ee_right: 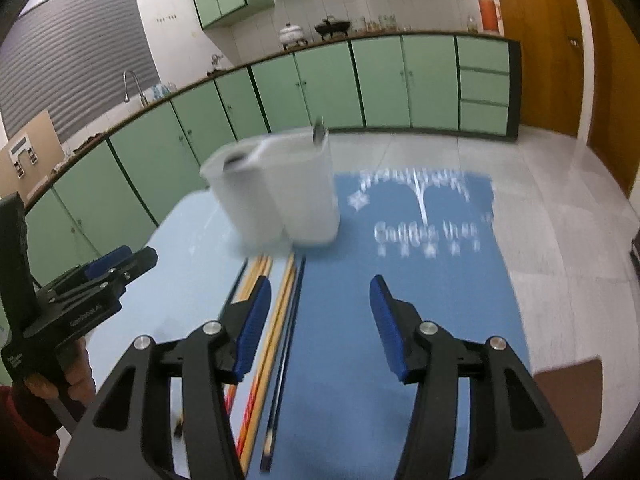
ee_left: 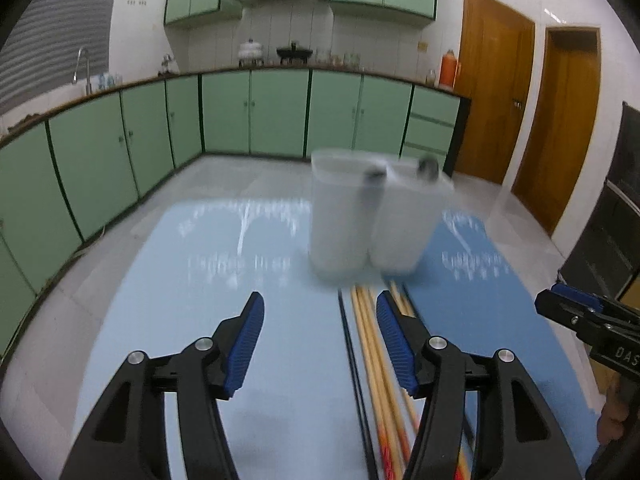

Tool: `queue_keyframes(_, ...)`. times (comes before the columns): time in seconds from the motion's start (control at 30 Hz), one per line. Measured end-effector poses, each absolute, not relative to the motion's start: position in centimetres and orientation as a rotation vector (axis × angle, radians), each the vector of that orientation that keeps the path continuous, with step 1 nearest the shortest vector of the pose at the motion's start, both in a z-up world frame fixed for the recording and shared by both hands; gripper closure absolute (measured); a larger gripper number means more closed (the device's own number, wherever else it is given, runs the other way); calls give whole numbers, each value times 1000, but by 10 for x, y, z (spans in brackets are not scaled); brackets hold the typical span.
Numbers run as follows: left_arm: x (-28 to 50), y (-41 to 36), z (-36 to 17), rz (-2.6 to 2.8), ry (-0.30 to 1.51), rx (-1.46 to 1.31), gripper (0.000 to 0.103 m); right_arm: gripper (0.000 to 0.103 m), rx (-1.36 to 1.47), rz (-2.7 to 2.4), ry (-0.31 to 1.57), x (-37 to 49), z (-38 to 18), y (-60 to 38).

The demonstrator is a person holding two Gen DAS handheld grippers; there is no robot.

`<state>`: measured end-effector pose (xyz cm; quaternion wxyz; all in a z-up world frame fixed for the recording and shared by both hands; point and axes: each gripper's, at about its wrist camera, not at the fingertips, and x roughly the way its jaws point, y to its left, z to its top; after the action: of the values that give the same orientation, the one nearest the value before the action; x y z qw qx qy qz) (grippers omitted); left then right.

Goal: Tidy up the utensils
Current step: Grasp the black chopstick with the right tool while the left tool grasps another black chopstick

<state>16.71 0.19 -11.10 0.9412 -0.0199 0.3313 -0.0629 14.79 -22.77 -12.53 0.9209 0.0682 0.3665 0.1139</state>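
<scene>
A translucent two-compartment holder stands where the light blue mat meets the darker blue mat. A dark-ended utensil pokes out of one compartment, and a spoon-like one out of the other. Several chopsticks, wooden ones with red ends and black ones, lie side by side in front of the holder. My left gripper is open over the light mat, with the chopsticks under its right finger. My right gripper is open over the dark mat, chopsticks by its left finger.
Green base cabinets and a counter with a tap curve round the far side. Wooden doors stand at the right. A dark object sits at the right edge, and a brown patch lies near the mat's right side.
</scene>
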Motion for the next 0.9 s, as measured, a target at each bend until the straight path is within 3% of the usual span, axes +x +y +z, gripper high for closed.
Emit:
queue_keyframes(0.53,96,4,-169,-139,882,6,32,52,69,289,914,72,-183,-192)
queue_keyframes(0.9,80,-2,-184,-140,926,-13,32,73,62,278,939,67,-195,-184)
